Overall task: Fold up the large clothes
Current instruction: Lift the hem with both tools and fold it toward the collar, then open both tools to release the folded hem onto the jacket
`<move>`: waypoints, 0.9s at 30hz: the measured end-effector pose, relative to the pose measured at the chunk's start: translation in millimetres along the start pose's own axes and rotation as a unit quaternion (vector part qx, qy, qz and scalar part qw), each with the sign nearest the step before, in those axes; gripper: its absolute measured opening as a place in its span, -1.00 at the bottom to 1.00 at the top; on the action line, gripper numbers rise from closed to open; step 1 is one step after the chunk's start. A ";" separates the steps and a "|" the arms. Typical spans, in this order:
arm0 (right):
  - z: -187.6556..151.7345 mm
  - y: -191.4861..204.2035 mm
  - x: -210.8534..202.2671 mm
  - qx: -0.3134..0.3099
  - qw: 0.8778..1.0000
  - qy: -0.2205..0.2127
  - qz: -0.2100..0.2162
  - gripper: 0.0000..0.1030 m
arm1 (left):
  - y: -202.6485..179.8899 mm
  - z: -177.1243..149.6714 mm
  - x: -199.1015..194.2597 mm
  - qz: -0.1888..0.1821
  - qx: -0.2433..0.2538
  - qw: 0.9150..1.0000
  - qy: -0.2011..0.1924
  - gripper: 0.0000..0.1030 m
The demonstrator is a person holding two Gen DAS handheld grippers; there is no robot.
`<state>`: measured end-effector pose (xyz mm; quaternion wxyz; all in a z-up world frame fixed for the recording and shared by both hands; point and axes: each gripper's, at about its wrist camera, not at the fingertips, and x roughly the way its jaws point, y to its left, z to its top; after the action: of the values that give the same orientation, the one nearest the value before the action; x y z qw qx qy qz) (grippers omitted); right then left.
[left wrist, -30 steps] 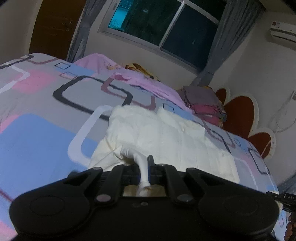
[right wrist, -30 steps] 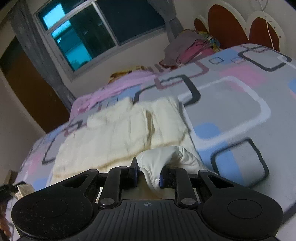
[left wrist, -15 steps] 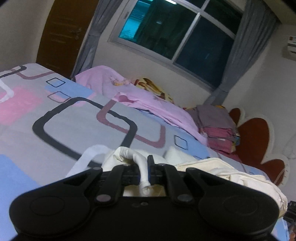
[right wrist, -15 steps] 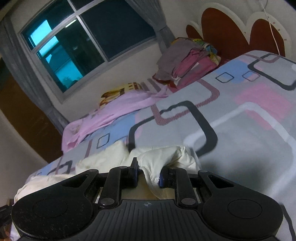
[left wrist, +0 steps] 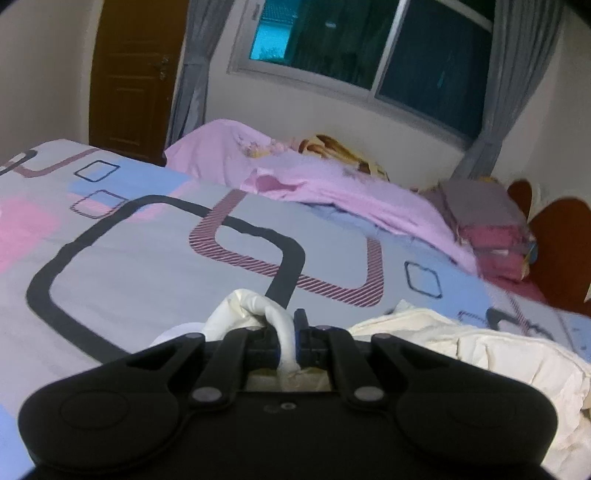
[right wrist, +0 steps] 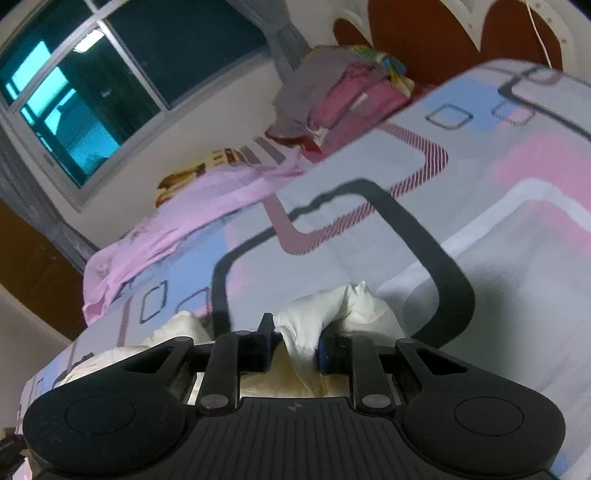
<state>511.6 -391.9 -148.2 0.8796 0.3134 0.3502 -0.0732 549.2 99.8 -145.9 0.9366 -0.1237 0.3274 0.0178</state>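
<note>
Patterned bedding in grey, pink and blue covers the bed (left wrist: 155,266), with a window and curtains on the far wall. At the near edge of the left wrist view, the left tongs (left wrist: 286,338) are clenched on a thin rolled edge of the cream garment (left wrist: 480,354), which rises as a cord-like loop between the pads. In the right wrist view, the right tongs (right wrist: 293,349) grasp a thicker bunched corner of the same cream cloth, which bulges up and to the right past the jaws.

The relation that matters: the garment's bulk does not lie ahead of either pair of tongs. It trails below them and between the two hands, sagging to the right of the left tongs and to the left of the right tongs, so the held edge runs left to right. Bare bedding lies ahead on the far side. Each hand holds one end, neither nearer the load. Both tongs point forward and somewhat downward over the bed. Judging by this, the fold is mid-carry, and the held edge needs laying down evenly.

Further off, pink bedding (left wrist: 332,188) lies along the far side, and a stack of folded clothes (right wrist: 343,92) sits by the headboard (right wrist: 436,33).
</note>
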 end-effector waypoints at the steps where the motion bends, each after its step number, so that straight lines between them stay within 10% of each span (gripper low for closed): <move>1: 0.1 -1.2 3.4 0.000 1.000 0.001 0.001 -0.57 | -0.9 0.4 4.4 0.003 0.000 1.000 0.001 -0.82; 7: 5.4 0.1 -3.2 -0.023 0.999 -0.031 0.002 0.06 | -7.1 3.0 16.5 0.003 0.019 1.000 0.012 -0.67; 9: 7.1 4.6 -12.0 -0.039 0.997 -0.059 -0.003 0.67 | -4.6 6.9 10.7 -0.009 0.013 1.000 0.013 -0.60; 11: 7.3 12.3 -23.2 -0.071 0.993 -0.096 -0.015 0.86 | -2.5 11.5 4.9 -0.021 0.007 1.000 0.012 -0.46; 15: 3.9 33.0 -38.1 -0.138 0.980 -0.143 -0.012 0.61 | 2.7 13.2 -24.4 -0.015 0.001 0.999 -0.046 0.82; 18: -4.4 52.6 -35.2 -0.198 0.970 -0.143 -0.006 0.15 | 0.9 14.5 -39.2 -0.017 0.034 0.996 -0.078 0.78; 27: -36.8 90.4 18.3 -0.309 0.945 -0.103 -0.029 0.14 | -37.8 -5.6 -10.8 -0.009 0.104 0.994 -0.044 0.52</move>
<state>535.8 -296.4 -135.7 0.9620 0.0068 0.2724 -0.0189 541.6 62.3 -135.2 0.9581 -0.0276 0.2844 -0.0193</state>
